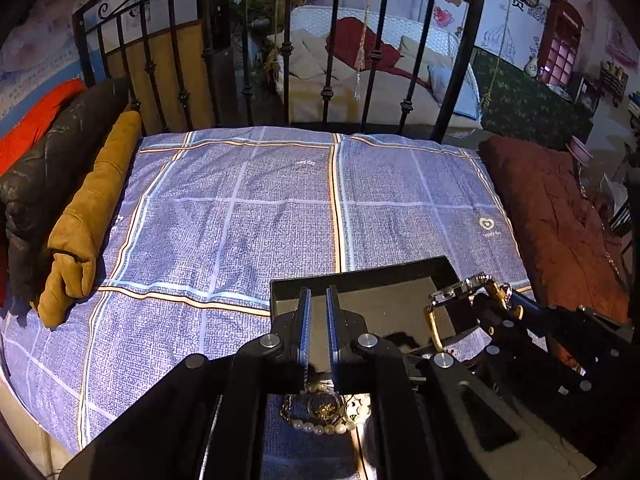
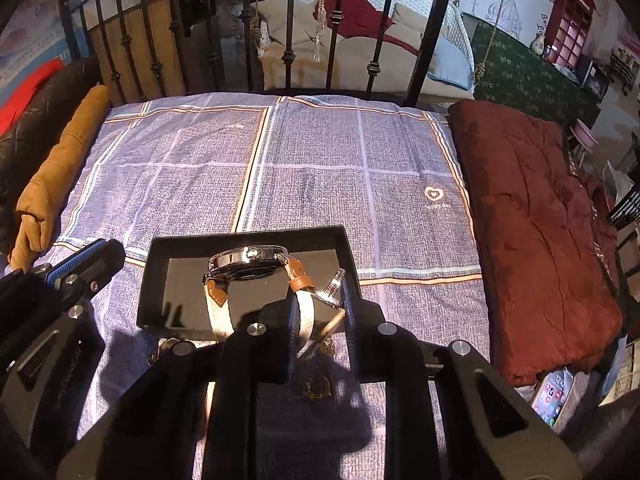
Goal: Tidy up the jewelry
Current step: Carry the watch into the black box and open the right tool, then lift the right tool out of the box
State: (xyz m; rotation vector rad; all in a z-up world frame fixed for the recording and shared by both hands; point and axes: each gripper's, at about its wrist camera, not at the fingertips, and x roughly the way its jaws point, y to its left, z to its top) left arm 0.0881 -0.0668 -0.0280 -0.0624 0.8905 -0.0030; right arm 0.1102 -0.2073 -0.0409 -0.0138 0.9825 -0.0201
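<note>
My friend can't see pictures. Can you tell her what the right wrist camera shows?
The right gripper holds a watch by its tan-and-white strap over a black tray on a blue checked bedspread. The left gripper pokes in from the left, and a phone lies at the lower right.

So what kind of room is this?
Probably a bedroom: a checked blue bedsheet spread on a bed, a black iron bed frame behind it, and folded quilts alongside.

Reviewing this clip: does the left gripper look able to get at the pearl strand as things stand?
Probably yes. The left gripper holds nothing, and the pearl strand lies uncovered on the bedspread just behind and below its fingertips; it would need to pull back and open wider.
</note>
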